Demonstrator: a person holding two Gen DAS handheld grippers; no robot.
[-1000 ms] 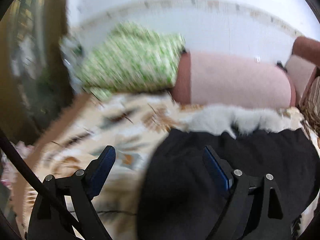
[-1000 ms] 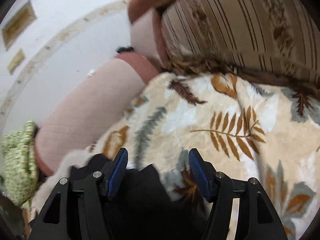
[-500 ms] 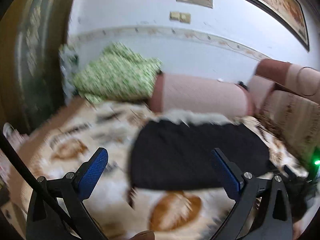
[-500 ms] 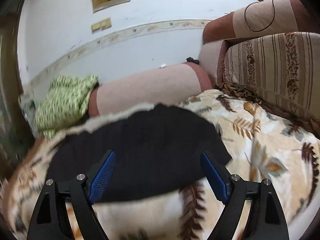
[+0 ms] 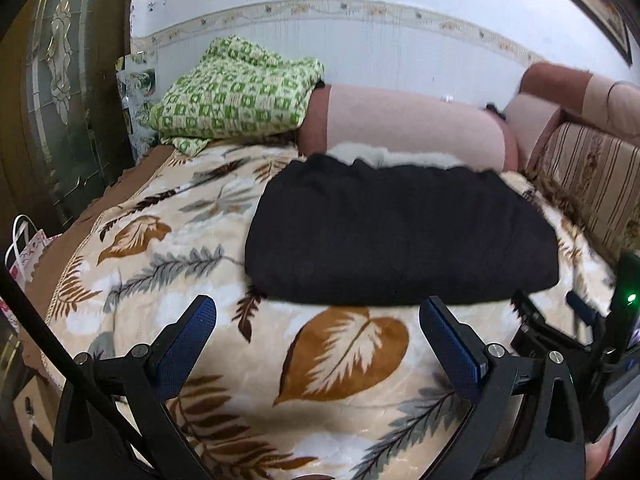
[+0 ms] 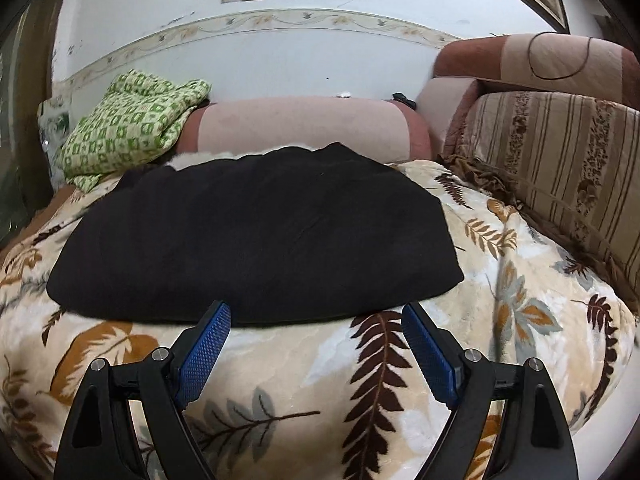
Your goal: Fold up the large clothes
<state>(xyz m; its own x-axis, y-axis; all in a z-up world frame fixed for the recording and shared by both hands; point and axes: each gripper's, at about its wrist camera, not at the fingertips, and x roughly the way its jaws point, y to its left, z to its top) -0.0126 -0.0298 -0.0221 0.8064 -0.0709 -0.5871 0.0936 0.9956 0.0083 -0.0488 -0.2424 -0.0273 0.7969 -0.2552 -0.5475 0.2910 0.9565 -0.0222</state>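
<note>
Leaf-print blanket (image 6: 400, 360): covers the sofa seat, soft underlay.
Black garment (image 6: 256, 240): folded into a thick rectangle, far centre of the blanket, against the pink bolster (image 6: 304, 128); likely soft, bulky, limp; best taken at the near corners.
Left gripper (image 5: 316, 340): jaws wide apart, empty, short of the near edge.
Right gripper (image 6: 316, 344): jaws apart, empty.

The right hand-held gripper (image 6: 316, 330) hangs with jaws wide apart — nothing between them — just short of the folded black garment (image 6: 256, 244) on the leaf-patterned blanket (image 6: 520, 300).
</note>
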